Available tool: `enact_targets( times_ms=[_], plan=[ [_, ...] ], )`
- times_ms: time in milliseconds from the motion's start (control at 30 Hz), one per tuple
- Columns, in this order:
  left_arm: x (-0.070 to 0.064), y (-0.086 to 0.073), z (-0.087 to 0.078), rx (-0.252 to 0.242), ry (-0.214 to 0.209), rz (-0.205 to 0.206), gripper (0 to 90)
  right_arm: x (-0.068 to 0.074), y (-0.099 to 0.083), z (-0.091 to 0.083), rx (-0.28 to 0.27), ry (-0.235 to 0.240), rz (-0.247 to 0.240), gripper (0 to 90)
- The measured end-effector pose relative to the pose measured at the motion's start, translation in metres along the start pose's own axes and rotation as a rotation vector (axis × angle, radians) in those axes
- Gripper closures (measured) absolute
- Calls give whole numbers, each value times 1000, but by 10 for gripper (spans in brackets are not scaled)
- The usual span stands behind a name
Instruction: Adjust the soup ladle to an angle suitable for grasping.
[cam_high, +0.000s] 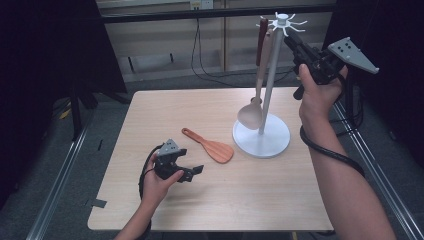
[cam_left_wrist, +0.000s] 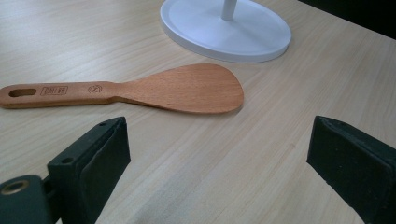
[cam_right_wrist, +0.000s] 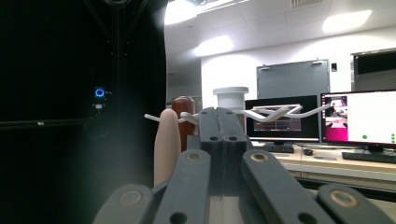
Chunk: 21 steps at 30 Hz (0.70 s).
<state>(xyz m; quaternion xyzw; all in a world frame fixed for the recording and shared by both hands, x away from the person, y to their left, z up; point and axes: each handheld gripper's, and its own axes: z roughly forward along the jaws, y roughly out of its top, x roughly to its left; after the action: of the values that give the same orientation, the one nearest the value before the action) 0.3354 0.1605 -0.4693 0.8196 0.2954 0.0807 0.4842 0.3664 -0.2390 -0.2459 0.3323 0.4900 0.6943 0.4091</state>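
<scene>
Pale wood desk (cam_high: 210, 200) between dark curtains, utensils going onto a white hanging stand (cam_high: 262, 135).

From the high view, the left gripper (cam_high: 192, 172) sits low on the desk, jaws spread wide and empty, just short of the wooden spatula (cam_high: 212, 148) lying flat beside the stand's base; the right gripper (cam_high: 292, 44) is raised at the hook crown, near two hung utensils. In the left gripper view the spatula (cam_left_wrist: 140, 91) lies crosswise ahead: better to close on the narrow handle than the broad blade. In the right gripper view the right gripper (cam_right_wrist: 223, 122) has its jaws pressed together on nothing, hooks just beyond, office monitors (cam_right_wrist: 357, 119) behind.
</scene>
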Motion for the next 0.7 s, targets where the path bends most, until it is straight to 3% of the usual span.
enact_targets(
  times_ms=[200,700],
  plan=[
    [1,0,-1,4,4,4,57,2,-1,2,10,3,-16,900],
    [0,-1,0,3,6,1,58,6,-8,-11,6,20,8,900]
  ],
)
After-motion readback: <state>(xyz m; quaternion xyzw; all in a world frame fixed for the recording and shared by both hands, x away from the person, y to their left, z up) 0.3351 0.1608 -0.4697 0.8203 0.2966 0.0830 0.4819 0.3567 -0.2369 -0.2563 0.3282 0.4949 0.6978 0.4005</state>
